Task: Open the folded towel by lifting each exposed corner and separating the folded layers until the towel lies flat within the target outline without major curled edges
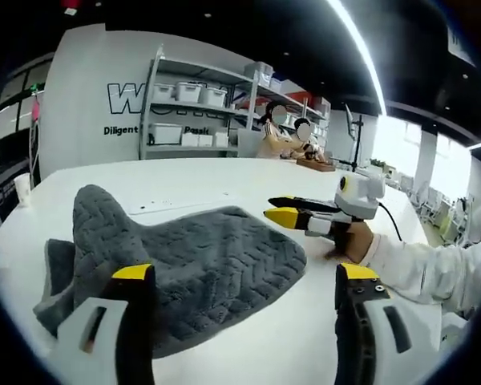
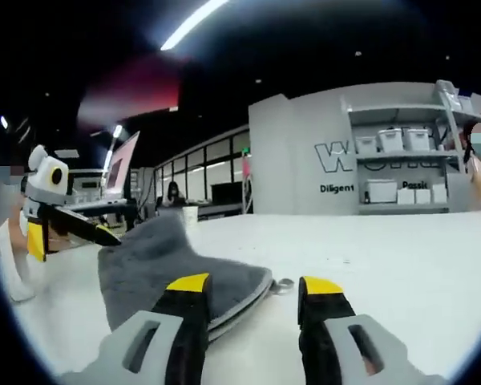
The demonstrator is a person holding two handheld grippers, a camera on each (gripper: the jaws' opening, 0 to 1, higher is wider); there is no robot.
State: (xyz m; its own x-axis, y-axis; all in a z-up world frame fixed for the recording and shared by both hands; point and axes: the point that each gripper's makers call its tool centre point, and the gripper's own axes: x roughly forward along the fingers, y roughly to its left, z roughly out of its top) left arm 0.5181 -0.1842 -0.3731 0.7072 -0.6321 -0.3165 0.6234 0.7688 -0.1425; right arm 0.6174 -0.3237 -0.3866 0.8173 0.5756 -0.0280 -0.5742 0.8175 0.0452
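Left gripper view: left gripper (image 1: 244, 281) jaws apart, nothing between them; the grey towel (image 1: 200, 265) lies rumpled on the white table (image 1: 192, 180), partly under the left-hand jaw, one corner peaked up. The right gripper (image 1: 293, 210) hovers just beside the towel's far edge, jaws slightly apart. Right gripper view: right gripper (image 2: 252, 290) jaws apart, towel (image 2: 164, 261) edge just ahead. Shelving with bins (image 1: 196, 116) and seated people (image 1: 284, 136) behind.

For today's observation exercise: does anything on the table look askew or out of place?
Yes: the grey towel is not flat. One corner stands up in a peak and its left side is bunched in folds on the white table.
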